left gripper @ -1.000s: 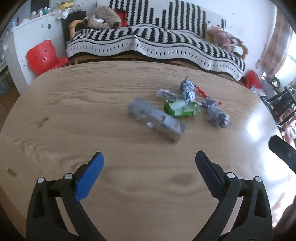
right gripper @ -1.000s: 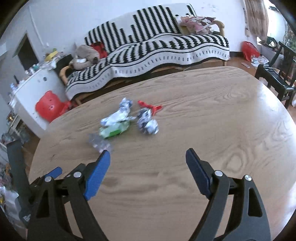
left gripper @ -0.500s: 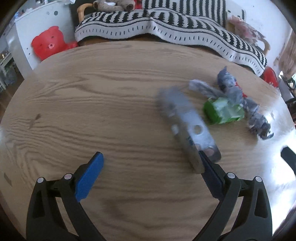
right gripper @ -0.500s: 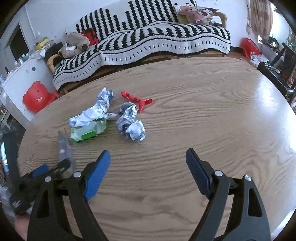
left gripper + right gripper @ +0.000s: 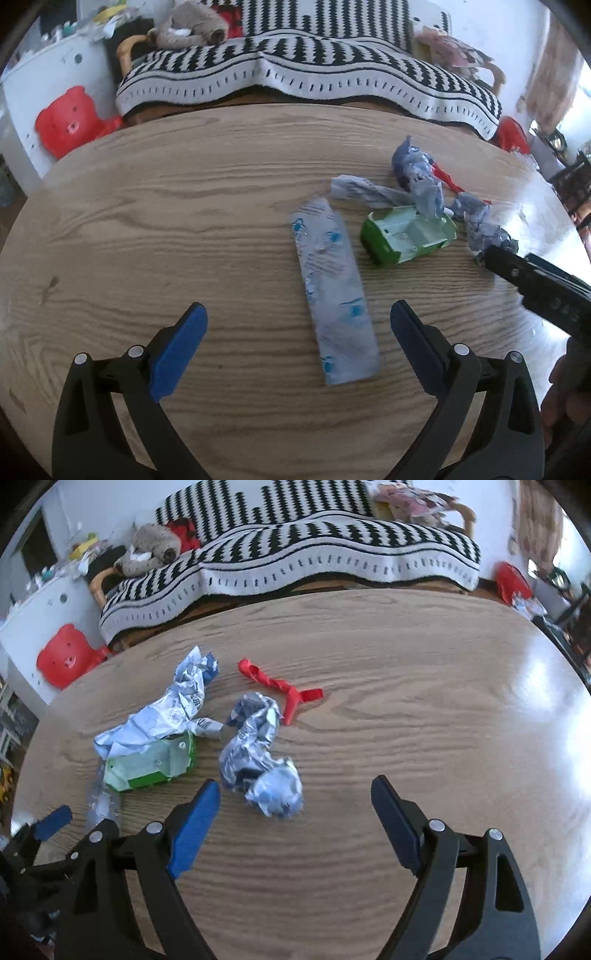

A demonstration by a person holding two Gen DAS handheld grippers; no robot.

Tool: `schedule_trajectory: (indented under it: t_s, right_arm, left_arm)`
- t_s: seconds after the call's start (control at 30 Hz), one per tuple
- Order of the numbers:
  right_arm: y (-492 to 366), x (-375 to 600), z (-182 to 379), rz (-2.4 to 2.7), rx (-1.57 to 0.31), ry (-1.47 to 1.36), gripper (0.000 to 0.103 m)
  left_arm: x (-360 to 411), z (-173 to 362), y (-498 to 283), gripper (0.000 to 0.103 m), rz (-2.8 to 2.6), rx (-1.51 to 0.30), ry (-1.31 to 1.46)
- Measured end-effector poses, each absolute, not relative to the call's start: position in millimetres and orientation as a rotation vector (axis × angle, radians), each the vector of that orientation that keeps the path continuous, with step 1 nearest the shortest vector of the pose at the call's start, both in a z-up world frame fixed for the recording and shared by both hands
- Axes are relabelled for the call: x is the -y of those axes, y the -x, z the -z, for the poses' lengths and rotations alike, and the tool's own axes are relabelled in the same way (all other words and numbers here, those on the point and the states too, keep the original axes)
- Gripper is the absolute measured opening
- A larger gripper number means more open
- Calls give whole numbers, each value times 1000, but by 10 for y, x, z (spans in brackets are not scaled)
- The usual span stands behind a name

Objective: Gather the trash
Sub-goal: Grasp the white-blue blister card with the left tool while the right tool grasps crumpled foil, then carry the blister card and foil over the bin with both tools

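Trash lies on a round wooden table (image 5: 147, 229). A flat grey wrapper with blue print (image 5: 334, 291) reaches down between my left gripper's (image 5: 295, 330) open jaws, nearer the right one, untouched. Beyond it sit a green plastic tray (image 5: 408, 234), a twisted pale wrapper (image 5: 373, 192) and a crumpled one (image 5: 480, 225). In the right wrist view my right gripper (image 5: 293, 799) is open just short of a crumpled silvery-blue wrapper (image 5: 264, 764). A long crumpled wrapper (image 5: 162, 716) lies over the green tray (image 5: 147, 766). A red balloon scrap (image 5: 284, 688) lies behind.
A bench with a black-and-white striped blanket (image 5: 295, 550) stands past the far table edge, with a plush toy (image 5: 151, 548) on it. A red bear-shaped stool (image 5: 68, 120) sits at the left, a dark chair (image 5: 569, 627) at the right. A hand (image 5: 565, 391) shows at the lower right.
Both grippers have come down and closer to the trash. The flat grey wrapper now lies between the left jaws, and the crumpled wrapper sits just ahead of the right jaws.
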State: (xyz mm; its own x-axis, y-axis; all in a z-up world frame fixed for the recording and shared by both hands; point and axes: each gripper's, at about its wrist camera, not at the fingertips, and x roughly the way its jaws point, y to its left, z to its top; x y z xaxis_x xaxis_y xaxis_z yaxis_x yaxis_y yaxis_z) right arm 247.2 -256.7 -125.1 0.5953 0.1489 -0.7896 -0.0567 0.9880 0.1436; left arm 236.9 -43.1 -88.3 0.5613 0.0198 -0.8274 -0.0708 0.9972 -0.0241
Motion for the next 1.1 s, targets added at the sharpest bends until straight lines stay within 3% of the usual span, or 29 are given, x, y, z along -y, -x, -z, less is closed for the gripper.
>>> schedule_trajectory:
  t_s: [0.07, 0.13, 0.17, 0.2, 0.27, 0.3, 0.33, 0.7, 1.1]
  right_arm:
    - [-2518, 2508, 1279, -126, -922, -69, 80]
    - [-2533, 2458, 1275, -142, -914, -42, 65]
    - [-2525, 2431, 1266, -153, -910, -29, 58]
    - [-2516, 2406, 1256, -165, -909, -18, 42]
    - [-2494, 2401, 1248, -178, -909, -16, 38]
    - [-2467, 2402, 1241, -189, -904, -14, 37]
    - [-2440, 2395, 1234, -194, -901, -6, 36]
    - [-1788, 2523, 787, -245, -847, -58, 36]
    - [-623, 2430, 400, -322, -797, -71, 36]
  left_arm:
    - [428, 917, -2395, 96, -50, -972, 62]
    - [386, 940, -2411, 94, -48, -970, 77]
    - [378, 939, -2413, 85, -53, -962, 72]
    - [367, 933, -2400, 78, -63, -950, 60]
    - [347, 913, -2382, 49, -75, -936, 40]
    - [329, 898, -2370, 42, -71, -936, 46]
    - [310, 887, -2364, 27, -65, -940, 55]
    - [74, 621, -1956, 26, -48, -950, 68]
    - [42, 141, -775, 26, 30, -885, 61]
